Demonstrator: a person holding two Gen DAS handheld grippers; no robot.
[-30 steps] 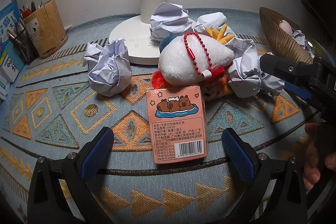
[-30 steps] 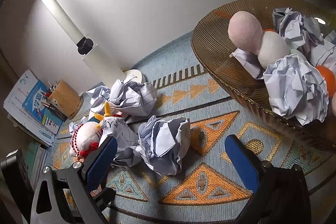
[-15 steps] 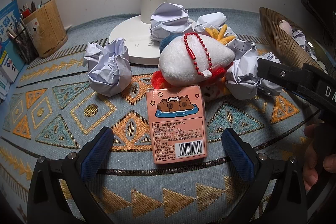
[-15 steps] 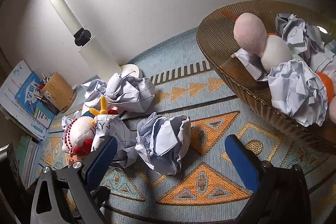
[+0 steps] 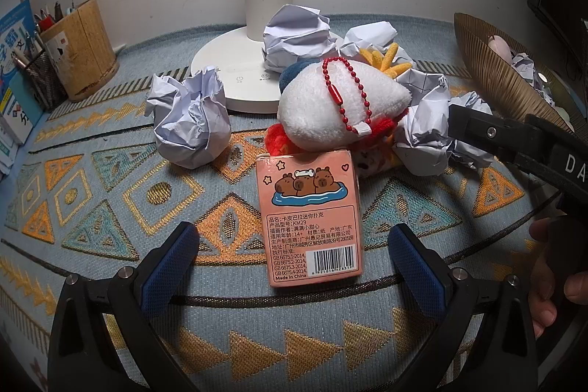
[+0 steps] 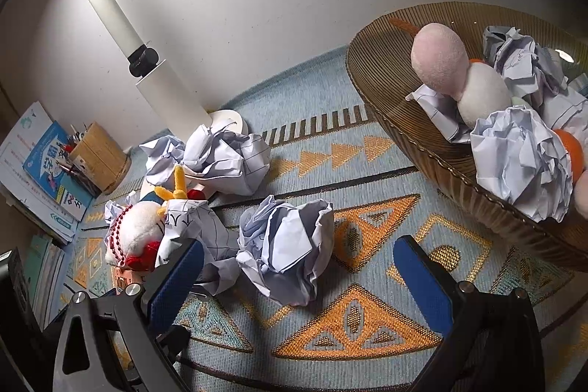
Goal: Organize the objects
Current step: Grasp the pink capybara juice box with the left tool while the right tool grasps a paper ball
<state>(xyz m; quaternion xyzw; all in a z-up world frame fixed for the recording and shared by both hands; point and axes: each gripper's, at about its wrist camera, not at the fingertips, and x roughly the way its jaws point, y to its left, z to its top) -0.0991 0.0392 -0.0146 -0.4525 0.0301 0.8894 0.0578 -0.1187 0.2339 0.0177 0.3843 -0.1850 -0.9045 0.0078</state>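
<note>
From the left wrist view, the left tool [image 5: 294, 250] hangs low over the patterned table [image 5: 92, 208] with its blue pads wide apart and nothing between them but the near end of a pink card box [image 5: 310, 217], which lies flat and unclamped. Behind the box sit a white plush toy [image 5: 338, 109] with a red bead chain, and crumpled paper balls: one off to the left [image 5: 189, 123], one against the lamp base [image 5: 235, 87], others crowded round the toy. All of this is loose on the table, so I judge the sorting well short of finished. At the right edge, only the rim of a woven basket [image 5: 492, 68] shows here, with part of the right tool's black body and a person's hand [image 5: 544, 285] on it. The right wrist view fills in what that one hides: the basket [image 6: 404, 120] already holds several paper balls, two pale plush pieces and something orange, so part of the job looks done. The right tool [image 6: 297, 261] is spread open and empty, with a paper ball [image 6: 286, 245] lying on the table between and just beyond its pads, not gripped; it seems the likely next pick. The card box is almost hidden from this side, and the pencil holder [image 6: 99, 157] sits far back by the wall.
</note>
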